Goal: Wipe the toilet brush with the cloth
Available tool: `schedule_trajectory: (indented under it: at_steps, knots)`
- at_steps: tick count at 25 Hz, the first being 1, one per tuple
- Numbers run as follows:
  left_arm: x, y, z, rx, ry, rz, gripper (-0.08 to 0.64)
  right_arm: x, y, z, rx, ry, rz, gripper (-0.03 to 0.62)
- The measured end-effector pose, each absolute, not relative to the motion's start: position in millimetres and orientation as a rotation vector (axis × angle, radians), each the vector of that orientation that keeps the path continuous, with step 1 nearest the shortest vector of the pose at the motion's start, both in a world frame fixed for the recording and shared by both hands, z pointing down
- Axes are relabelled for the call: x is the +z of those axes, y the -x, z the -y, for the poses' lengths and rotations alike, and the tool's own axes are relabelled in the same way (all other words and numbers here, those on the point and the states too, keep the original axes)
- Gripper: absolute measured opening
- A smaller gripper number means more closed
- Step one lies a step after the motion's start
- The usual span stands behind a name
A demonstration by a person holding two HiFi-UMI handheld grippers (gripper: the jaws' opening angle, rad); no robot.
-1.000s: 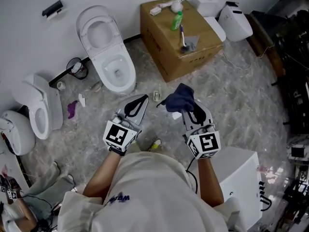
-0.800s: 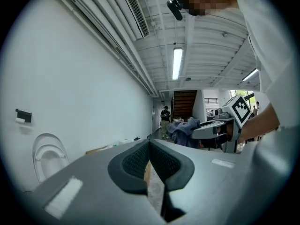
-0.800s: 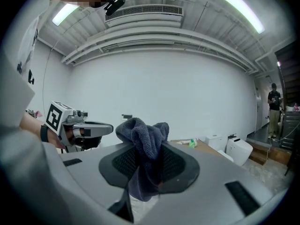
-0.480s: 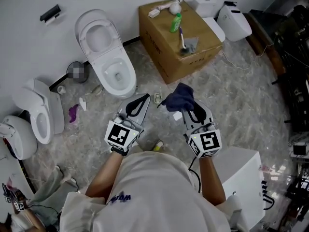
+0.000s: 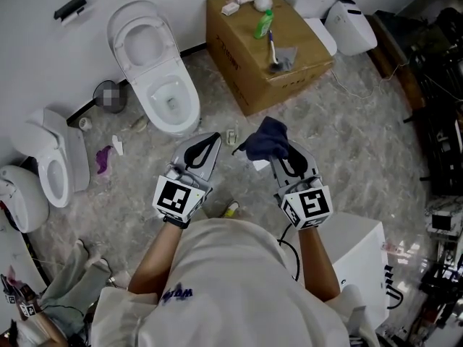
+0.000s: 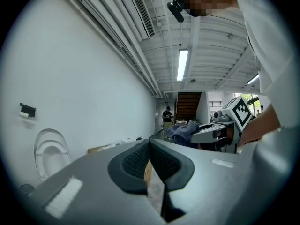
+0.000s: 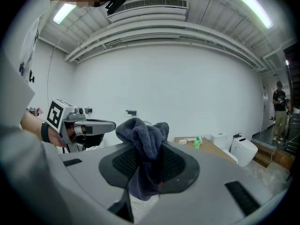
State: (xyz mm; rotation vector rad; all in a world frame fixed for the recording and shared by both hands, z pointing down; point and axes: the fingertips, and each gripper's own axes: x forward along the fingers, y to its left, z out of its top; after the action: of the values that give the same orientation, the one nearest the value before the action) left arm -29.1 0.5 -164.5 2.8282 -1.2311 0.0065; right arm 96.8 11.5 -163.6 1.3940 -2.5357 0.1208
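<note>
Head view: right hand-held gripper clamps bunched dark-blue cloth, left hand-held gripper closed, empty; reaching for blue-handled toilet brush risks knocking green plastic bottle nearby

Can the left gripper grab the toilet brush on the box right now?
Probably not yet: the left gripper hangs over the floor, well short of the toilet brush on the cardboard box. Nothing blocks the way.
</note>
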Motion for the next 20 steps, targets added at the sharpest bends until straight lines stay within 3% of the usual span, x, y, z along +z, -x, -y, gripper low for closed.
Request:
schedule_trajectory:
  at_steps: [20]
  knots:
    - [-154.5,36.4,-2.3,0.046,-2.809,1.225,-0.002,-158.2,-96.6,-1.0,0.128,-1.385,2.524,0.109]
